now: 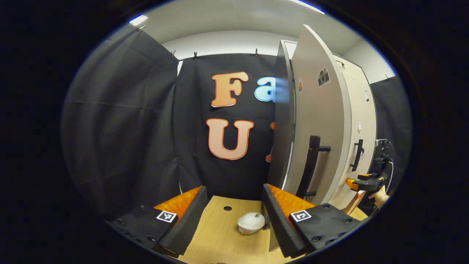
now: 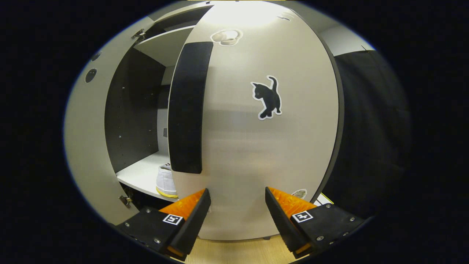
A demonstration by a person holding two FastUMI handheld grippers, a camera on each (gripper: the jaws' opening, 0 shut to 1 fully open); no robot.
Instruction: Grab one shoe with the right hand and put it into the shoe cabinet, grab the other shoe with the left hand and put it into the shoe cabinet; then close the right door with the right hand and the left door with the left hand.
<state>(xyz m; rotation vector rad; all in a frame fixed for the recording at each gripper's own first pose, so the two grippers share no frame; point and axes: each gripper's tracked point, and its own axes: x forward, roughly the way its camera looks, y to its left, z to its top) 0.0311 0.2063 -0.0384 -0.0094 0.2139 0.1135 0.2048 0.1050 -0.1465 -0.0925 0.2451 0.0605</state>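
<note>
1. While the left gripper (image 1: 234, 216) hangs over the wooden table (image 1: 216, 234), its fingers are spread wide with nothing between them.
2. Just ahead of that claw and a little toward its right finger, a small white lidded cup (image 1: 251, 222) sits on the table.
3. Up and to the right of the left claw stands the shoe cabinet's left door (image 1: 318, 121), swung open, its dark handle (image 1: 310, 165) toward the claw.
4. Farther right of the left claw, beyond the second door, the other gripper (image 1: 366, 182) shows with part of a hand behind it.
5. The right gripper (image 2: 236, 216) is also spread apart and holds nothing; the right door (image 2: 263, 146) fills the space straight ahead, very near its fingertips, though I cannot tell whether they touch it.
6. A black cat sticker (image 2: 268, 97) is above that claw on the door, and the door's dark handle (image 2: 187, 106) is up and left.
7. Left of the right claw, past the door's edge, a white shoe (image 2: 165, 180) with a yellow sole rests on the cabinet shelf (image 2: 141, 176).
</note>
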